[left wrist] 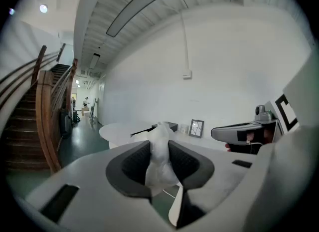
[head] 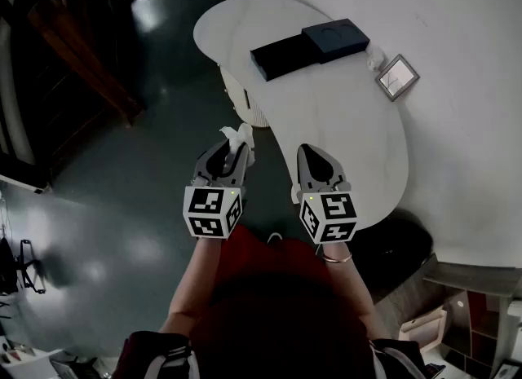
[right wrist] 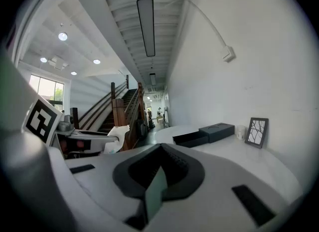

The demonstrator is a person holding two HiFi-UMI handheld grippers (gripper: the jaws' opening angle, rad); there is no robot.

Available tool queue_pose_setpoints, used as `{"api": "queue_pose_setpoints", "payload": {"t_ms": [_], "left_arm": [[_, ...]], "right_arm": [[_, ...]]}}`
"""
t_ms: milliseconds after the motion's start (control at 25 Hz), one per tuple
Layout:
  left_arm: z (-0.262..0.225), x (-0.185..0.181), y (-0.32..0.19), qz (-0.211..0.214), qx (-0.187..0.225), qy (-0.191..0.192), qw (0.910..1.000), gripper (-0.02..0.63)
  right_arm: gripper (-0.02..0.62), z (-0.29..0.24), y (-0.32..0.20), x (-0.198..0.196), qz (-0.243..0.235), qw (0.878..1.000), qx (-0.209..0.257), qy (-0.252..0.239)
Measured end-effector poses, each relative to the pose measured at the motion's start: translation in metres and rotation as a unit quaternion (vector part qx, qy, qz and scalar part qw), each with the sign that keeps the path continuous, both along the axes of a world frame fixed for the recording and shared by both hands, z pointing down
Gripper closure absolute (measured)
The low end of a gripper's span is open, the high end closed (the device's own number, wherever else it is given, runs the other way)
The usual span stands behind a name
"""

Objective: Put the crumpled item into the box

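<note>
White crumpled item (left wrist: 160, 156), dark box (head: 281, 55), white table (head: 342, 116), dark green floor (head: 122, 182).

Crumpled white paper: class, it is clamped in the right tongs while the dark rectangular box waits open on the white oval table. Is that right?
Not quite. The crumpled white paper is clamped in the left tongs, not the right tongs, which are shut on nothing; the left gripper view shows this. The dark rectangular box does wait open on the white oval table.
</note>
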State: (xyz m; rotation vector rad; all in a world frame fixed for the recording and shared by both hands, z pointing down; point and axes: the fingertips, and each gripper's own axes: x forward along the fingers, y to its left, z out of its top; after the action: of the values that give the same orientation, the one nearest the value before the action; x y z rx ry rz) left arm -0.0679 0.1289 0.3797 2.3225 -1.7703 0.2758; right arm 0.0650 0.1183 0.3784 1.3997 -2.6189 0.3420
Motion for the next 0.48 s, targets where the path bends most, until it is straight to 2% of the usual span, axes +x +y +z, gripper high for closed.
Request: {"api": "queue_pose_setpoints", "payload": {"t_ms": [480], "left_arm": [[-0.0027,0.0049,-0.0071,0.0,0.006,-0.004,1.0,0.481]], "right_arm": [[0.58,-0.0062,-0.0041,0.0007,-0.007,1.0,0.004,-0.025]]}}
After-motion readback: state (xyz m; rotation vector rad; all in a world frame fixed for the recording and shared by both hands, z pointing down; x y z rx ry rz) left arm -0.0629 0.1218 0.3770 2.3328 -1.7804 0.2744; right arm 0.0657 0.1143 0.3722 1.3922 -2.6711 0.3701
